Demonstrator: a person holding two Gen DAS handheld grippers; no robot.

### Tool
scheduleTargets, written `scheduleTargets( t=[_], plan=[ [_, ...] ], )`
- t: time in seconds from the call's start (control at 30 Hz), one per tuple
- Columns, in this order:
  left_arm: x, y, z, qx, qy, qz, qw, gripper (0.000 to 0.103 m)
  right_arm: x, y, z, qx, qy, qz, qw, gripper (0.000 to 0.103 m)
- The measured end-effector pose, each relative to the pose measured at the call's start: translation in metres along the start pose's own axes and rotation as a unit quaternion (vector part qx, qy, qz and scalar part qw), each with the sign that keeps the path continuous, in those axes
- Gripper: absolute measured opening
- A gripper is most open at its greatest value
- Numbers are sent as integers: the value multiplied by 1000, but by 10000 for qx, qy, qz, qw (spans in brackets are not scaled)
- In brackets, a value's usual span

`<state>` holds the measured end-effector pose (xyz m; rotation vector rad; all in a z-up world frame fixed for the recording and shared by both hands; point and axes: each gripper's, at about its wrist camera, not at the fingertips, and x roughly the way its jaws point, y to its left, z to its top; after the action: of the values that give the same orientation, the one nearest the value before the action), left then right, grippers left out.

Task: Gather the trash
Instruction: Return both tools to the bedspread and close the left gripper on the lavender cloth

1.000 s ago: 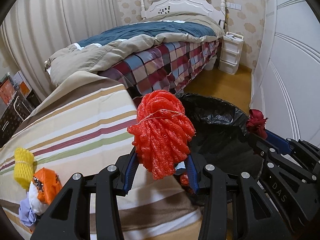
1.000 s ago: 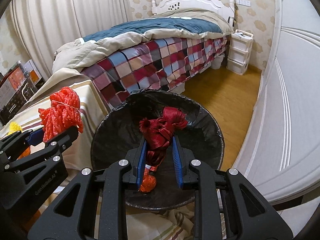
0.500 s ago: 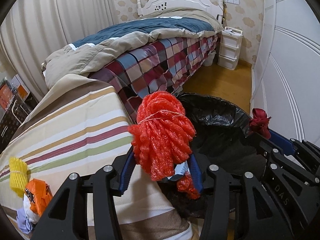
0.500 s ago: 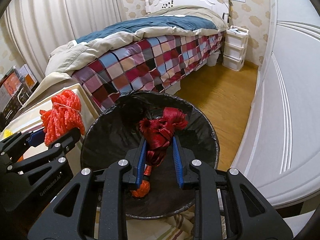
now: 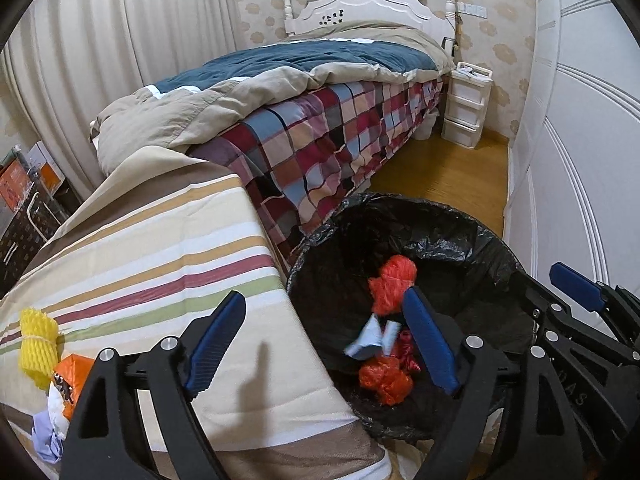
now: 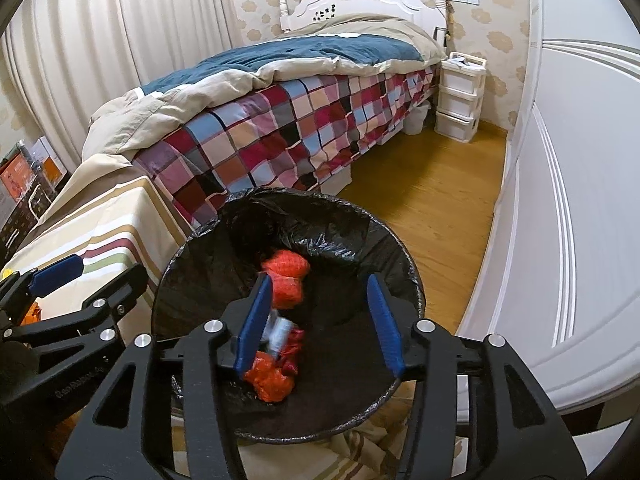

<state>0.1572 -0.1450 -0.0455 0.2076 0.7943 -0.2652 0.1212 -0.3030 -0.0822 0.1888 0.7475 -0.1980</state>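
Note:
A bin lined with a black bag [image 5: 400,204] [image 6: 312,196] stands beside the striped table [image 5: 160,248]. The red foam net [image 5: 394,288] [image 6: 286,280] and the dark red mesh [image 6: 292,348] lie loose inside it, with an orange-red wad [image 5: 384,378] and a pale blue scrap [image 5: 370,340]. My left gripper [image 5: 324,344] hangs over the table's edge and the bin's rim, its jaws opening with nothing between them. My right gripper [image 6: 320,320] is above the bin's middle, its jaws also opening and empty. On the table's near left lie a yellow foam net [image 5: 38,344], an orange wrapper [image 5: 72,376] and lilac tissue [image 5: 46,436].
A bed with a checked quilt [image 5: 340,140] runs behind the bin. White wardrobe doors [image 5: 580,160] close off the right side. A white drawer unit [image 5: 466,108] stands by the headboard, with wooden floor [image 6: 432,192] between. Boxes [image 5: 20,184] sit at far left.
Both grippers have opened. The red foam net left the left jaws and the dark red mesh left the right jaws; both dropped into the bin.

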Motion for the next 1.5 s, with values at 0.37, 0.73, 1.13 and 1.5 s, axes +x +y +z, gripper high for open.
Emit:
scheduleTargets(
  t=[0.37, 0.73, 1.13, 1.5],
  plan=[
    [-22, 14, -7, -37, -140, 141, 9998, 83, -15, 7, -3, 44, -105, -43, 9999, 73],
    [-50, 48, -42, -297, -58, 329, 9990, 83, -36, 29, -25, -3, -75, 41, 10000, 78],
    [-89, 95, -84, -547, 0, 563, 9969, 83, -65, 72, -59, -323, 28, 285, 9991, 78],
    [-112, 154, -113, -1004, -10, 930, 9906, 83, -74, 138, -78, -897, 152, 758, 9930, 78]
  ],
)
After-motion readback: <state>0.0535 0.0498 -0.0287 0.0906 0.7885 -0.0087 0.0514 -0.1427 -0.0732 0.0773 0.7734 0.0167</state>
